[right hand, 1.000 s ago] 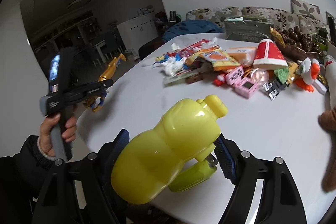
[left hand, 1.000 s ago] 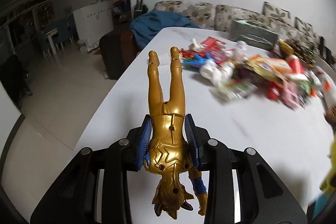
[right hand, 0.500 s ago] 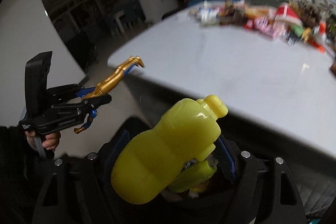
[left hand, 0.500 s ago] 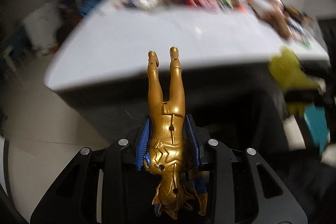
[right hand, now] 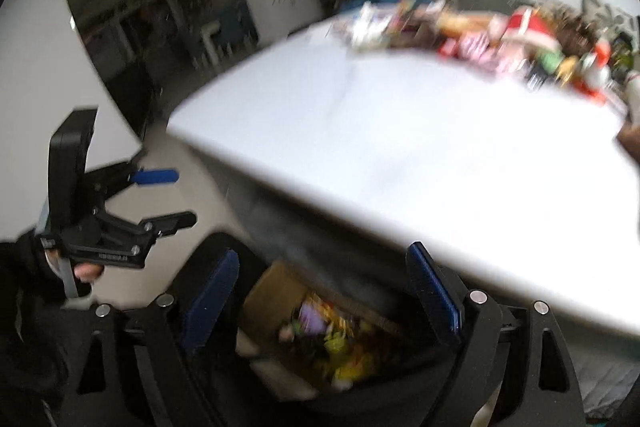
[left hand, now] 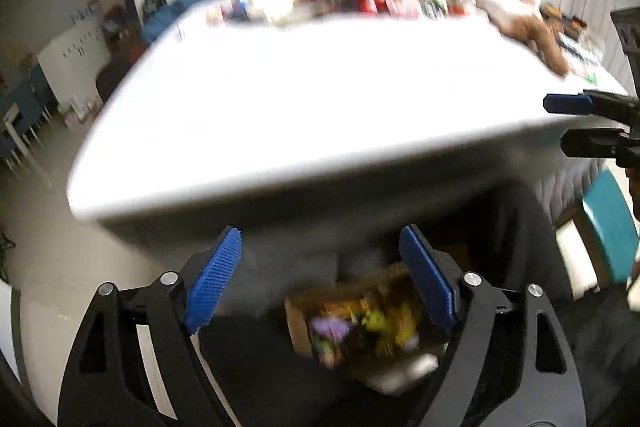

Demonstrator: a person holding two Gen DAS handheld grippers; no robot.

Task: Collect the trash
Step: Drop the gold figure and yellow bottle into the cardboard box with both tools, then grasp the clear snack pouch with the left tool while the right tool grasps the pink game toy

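Note:
Both views are blurred by motion. My left gripper [left hand: 320,247] is open and empty, held over a cardboard box [left hand: 296,323] on the floor below the table edge, full of colourful toys. My right gripper [right hand: 320,267] is open and empty above the same box [right hand: 272,291]. A yellow item [right hand: 352,363] lies among the box's contents. The left gripper also shows in the right wrist view [right hand: 168,199], jaws apart. The right gripper shows at the right edge of the left wrist view [left hand: 568,123], jaws apart. A row of trash and toys [right hand: 480,35] lies along the far side of the white table [right hand: 400,155].
A brown plush toy [left hand: 540,35] lies on the table's right side. A teal chair [left hand: 608,227] stands to the right of the box. The sofa and a white cabinet [left hand: 72,63] stand beyond the table.
Both grippers dropped below the table edge and opened. The gold figure has left the left gripper and the yellow bottle has left the right one.

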